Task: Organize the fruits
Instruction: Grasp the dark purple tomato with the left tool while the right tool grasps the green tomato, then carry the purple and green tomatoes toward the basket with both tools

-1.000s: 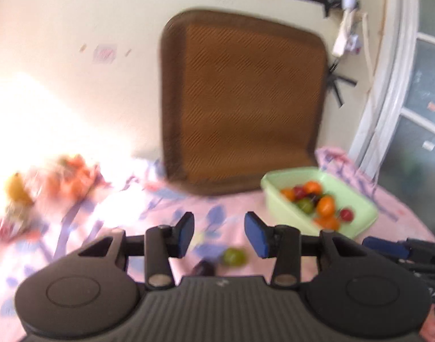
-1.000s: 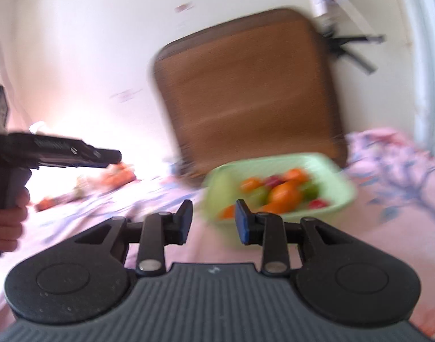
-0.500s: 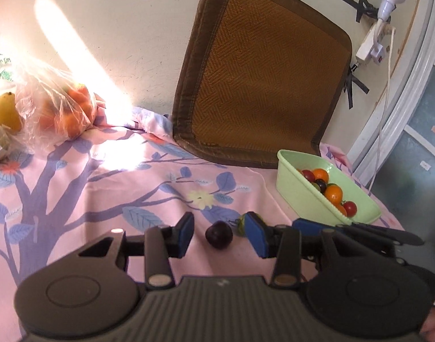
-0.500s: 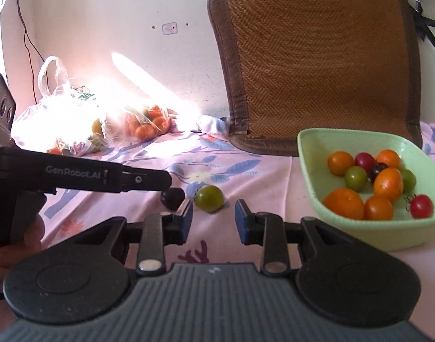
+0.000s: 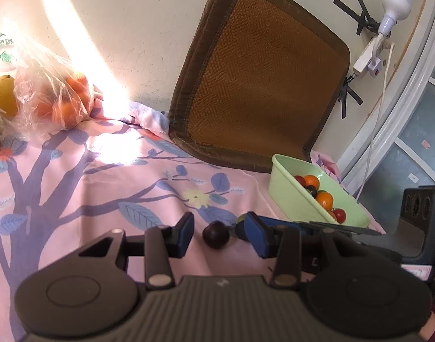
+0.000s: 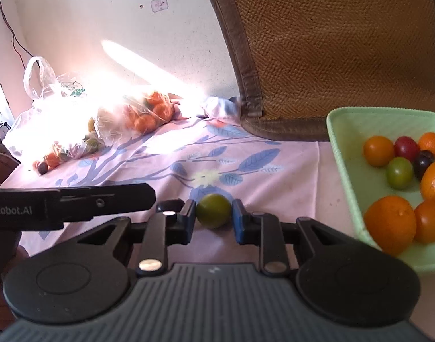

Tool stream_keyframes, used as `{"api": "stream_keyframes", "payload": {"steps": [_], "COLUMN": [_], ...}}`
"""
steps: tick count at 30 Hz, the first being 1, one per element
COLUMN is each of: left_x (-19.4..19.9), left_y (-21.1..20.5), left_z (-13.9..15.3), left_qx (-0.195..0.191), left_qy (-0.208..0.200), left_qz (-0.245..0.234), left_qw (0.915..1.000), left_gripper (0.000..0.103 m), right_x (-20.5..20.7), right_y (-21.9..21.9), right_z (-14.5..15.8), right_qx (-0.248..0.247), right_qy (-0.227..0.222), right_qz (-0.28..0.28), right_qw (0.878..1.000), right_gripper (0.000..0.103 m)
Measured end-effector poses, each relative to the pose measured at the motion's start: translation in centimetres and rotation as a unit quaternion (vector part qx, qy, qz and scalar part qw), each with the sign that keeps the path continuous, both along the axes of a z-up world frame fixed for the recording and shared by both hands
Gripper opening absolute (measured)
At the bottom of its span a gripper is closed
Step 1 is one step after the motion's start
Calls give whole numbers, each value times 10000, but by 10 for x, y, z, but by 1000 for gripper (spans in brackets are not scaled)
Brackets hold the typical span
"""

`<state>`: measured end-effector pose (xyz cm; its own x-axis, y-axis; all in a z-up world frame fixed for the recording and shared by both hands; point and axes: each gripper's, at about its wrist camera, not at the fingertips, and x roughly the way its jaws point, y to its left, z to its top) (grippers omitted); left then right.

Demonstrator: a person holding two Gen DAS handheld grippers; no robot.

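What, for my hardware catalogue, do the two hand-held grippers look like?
Both the left hand-held gripper and the right hand-held gripper are black, with a ribbed grey housing, two round discs, silver pivot pins and blue pads on the fingers. The left one's side carries white lettering ending "nRobot.AI".

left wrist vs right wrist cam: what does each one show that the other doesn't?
Left wrist only: the dark plum between the left claw pads, untouched; a wall lamp with its cord; a yellow fruit at the far left.

Right wrist only: the green fruit sitting between the right claw pads, whose jaws are closing on it; a white plastic bag in the glare.

Both: the green tray of mixed fruit, the woven mat against the wall, the bag of oranges, and the floral cloth.
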<state>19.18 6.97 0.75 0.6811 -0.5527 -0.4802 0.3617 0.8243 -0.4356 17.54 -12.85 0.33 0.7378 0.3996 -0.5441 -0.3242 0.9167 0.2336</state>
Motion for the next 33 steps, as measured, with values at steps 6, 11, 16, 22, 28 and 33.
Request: {"api": "stream_keyframes", "payload": {"steps": [6,11,16,22,28,33], "left_x": [-4,-2,-7,-64,-141,-178], "left_y": [-36,-67,-73,-65,-73,-102], "left_z": [4,1,-3,5,15,14], "left_qx": [922,1829,2197,1998,1771,1738], "left_qy": [-304,-395,-308,-394,-654,-814], "left_qz": [-71,27,180,86,-211,-614], "left_qw": [9952,9823,9749,9790,9818,9795], "left_gripper": [48,46,24,25,25,25], "right_x": [-35,-46,-51,-88,-163,-209], "right_y": [-10,-15,-17,-29,-47,-70], "right_z": [4,-3,-4,-1,-5,-15], "right_qx": [-190,-262,-246,-48,-209,-262], "right_qy": [-411,-345,-326,-380,-710,-730], "right_qz": [-188,-340,-451,-529,-673,-1130], "right_qw": [9988,9985,9981,9979,9950,9906], "right_gripper": [30,30,30,30,30,30]}}
